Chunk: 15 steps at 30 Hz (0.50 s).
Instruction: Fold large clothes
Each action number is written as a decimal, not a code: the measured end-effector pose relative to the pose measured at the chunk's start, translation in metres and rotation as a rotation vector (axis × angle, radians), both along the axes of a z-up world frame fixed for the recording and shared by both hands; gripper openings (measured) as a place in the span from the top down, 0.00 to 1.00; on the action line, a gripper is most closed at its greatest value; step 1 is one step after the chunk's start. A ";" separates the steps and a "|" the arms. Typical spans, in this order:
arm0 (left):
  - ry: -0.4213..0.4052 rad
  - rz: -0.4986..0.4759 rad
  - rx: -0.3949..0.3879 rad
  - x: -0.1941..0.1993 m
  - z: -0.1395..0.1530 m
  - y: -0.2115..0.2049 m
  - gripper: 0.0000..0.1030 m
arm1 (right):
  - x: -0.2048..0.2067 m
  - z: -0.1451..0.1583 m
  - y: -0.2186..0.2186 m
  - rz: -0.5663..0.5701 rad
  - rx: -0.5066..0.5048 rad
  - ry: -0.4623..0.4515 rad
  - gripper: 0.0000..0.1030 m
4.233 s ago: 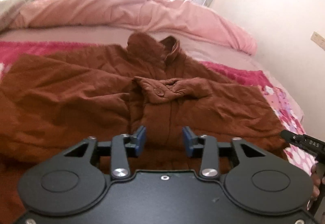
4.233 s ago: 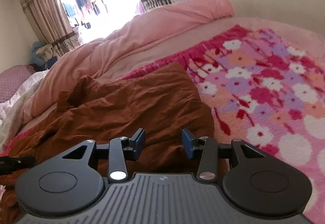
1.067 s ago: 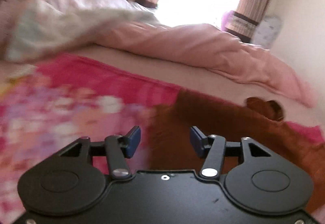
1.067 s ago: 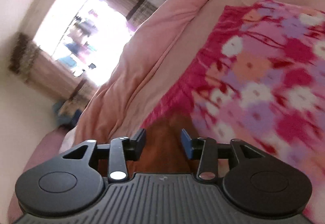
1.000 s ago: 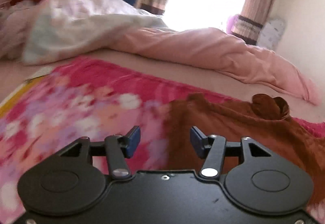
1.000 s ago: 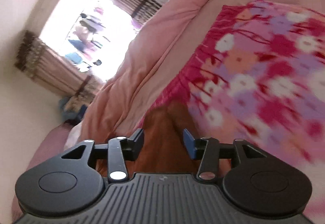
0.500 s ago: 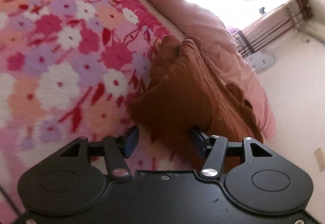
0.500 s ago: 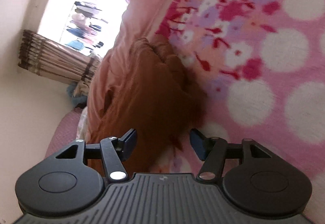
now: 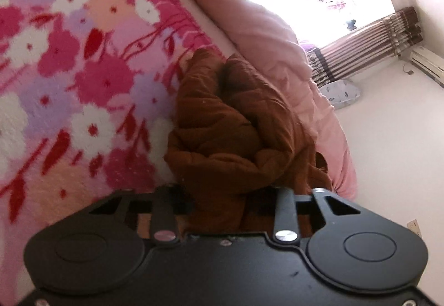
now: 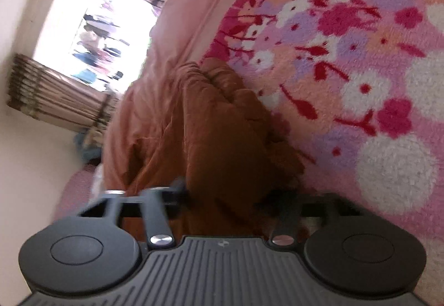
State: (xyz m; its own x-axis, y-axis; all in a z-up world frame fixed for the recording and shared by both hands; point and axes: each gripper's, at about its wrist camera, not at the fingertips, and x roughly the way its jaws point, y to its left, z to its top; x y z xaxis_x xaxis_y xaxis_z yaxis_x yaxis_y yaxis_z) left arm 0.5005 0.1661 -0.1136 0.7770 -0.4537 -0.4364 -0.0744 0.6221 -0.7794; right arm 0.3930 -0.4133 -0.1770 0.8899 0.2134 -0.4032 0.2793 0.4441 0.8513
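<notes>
Since a second ago, both sets of jaws just closing: left gripper (image 9: pixel 219 203) and right gripper (image 10: pixel 224 202) each clamped on brown coat (image 9: pixel 222 125), bunched on floral bed blanket (image 9: pixel 69 70); folding barely begun.

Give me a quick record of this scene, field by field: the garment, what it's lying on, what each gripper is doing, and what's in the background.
garment: brown jacket, bunched and creased
surface: floral pink blanket on a bed
left gripper: jaws just closed in, brown fabric pinched between them
right gripper: jaws just closed in, a fold of the jacket between them
beyond jacket: plain pink quilt
background: bright window with striped curtains
fold stage: both edges gripped, not yet lifted
</notes>
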 end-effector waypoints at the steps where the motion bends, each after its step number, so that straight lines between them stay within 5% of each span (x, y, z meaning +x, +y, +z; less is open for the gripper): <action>1: -0.012 -0.002 0.001 -0.004 0.006 0.001 0.78 | -0.002 0.002 0.001 0.000 0.001 -0.004 0.71; 9: -0.125 -0.060 0.020 -0.056 0.055 0.008 0.83 | -0.037 0.049 0.003 0.036 -0.032 -0.141 0.79; 15: -0.073 -0.111 0.048 -0.121 0.021 0.011 0.75 | -0.084 0.038 -0.007 0.064 -0.032 -0.126 0.78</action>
State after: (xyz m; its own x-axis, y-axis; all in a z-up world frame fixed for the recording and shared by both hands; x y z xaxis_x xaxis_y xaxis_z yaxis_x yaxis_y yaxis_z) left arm 0.3794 0.1769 -0.0922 0.7537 -0.5184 -0.4039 0.0527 0.6603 -0.7491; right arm 0.3092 -0.4200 -0.1385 0.9187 0.2603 -0.2970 0.1415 0.4852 0.8629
